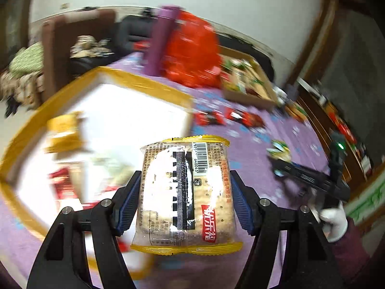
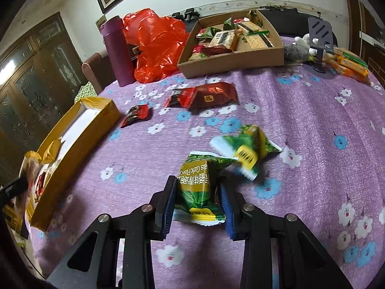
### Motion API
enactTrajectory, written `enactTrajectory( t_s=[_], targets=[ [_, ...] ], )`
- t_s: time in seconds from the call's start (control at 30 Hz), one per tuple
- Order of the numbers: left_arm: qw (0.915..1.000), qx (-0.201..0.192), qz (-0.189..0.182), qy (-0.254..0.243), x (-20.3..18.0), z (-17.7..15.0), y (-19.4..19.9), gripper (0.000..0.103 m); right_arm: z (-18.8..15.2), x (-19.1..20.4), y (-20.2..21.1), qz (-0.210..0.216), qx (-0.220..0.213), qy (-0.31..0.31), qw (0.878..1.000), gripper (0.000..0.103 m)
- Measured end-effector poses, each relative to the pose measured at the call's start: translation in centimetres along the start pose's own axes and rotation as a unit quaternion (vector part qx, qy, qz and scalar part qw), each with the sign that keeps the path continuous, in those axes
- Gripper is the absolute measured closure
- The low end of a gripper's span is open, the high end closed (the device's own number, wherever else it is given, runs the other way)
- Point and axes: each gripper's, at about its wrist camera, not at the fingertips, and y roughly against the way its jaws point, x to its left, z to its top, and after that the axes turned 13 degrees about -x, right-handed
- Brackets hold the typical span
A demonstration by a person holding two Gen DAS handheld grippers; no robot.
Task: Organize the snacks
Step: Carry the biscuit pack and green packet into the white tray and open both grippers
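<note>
My left gripper (image 1: 186, 187) is shut on a cracker packet (image 1: 185, 192) with yellow ends, held in the air beside the yellow box (image 1: 144, 84), whose white inside holds a few snacks. My right gripper (image 2: 197, 192) is shut on a green pea snack packet (image 2: 199, 180) just above the purple cloth. A second green packet (image 2: 247, 147) lies right behind it, blurred. The yellow box (image 2: 79, 130) shows at the left in the right wrist view, with the left gripper's packet (image 2: 28, 168) at its near end. The right gripper (image 1: 310, 178) shows at the right in the left wrist view.
Several red and brown packets (image 2: 204, 96) lie mid-table. A cardboard tray (image 2: 231, 57) of snacks stands at the back, beside a red plastic bag (image 2: 156, 45) and a purple bottle (image 2: 118, 50). Orange packets (image 2: 349, 65) and a grey stand (image 2: 320, 41) are far right.
</note>
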Motion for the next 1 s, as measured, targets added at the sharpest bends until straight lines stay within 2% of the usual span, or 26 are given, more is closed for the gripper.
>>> enactTrajectory(
  t_s=[0.17,0.33,0.53,0.67,0.77,0.87,1.0],
  targets=[
    [0.9986,-0.008,0.023,0.046,5.6,1.4,0.6,0.034,1.2,3.4,0.5,0.033,0.005,-0.009,0.999,0.068],
    [0.9976,-0.014,0.047,0.048,8.6,3.1,-0.2,0.034,3.6,10.6,-0.2,0.084,0.013,0.033,0.996,0.068],
    [0.9957,0.008,0.057,0.072,11.4,3.8,-2.8,0.034,4.5,20.1,-3.3,0.14,0.046,0.076,0.986,0.068],
    [0.9936,0.025,0.069,0.085,12.4,3.3,-4.2,0.034,3.7,24.7,-6.6,0.145,0.073,0.103,0.981,0.068],
    [0.9928,0.021,0.079,0.088,12.7,3.2,-4.1,0.034,2.8,26.8,-9.0,0.133,0.087,0.125,0.979,0.068],
    [0.9932,0.01,0.081,0.083,12.6,3.3,-3.4,0.034,1.9,27.4,-10.6,0.121,0.093,0.131,0.98,0.066],
    [0.9931,-0.014,0.102,0.057,11.7,3.3,-1.6,0.033,1.5,27.4,-11.2,0.112,0.082,0.131,0.982,0.065]
  ],
)
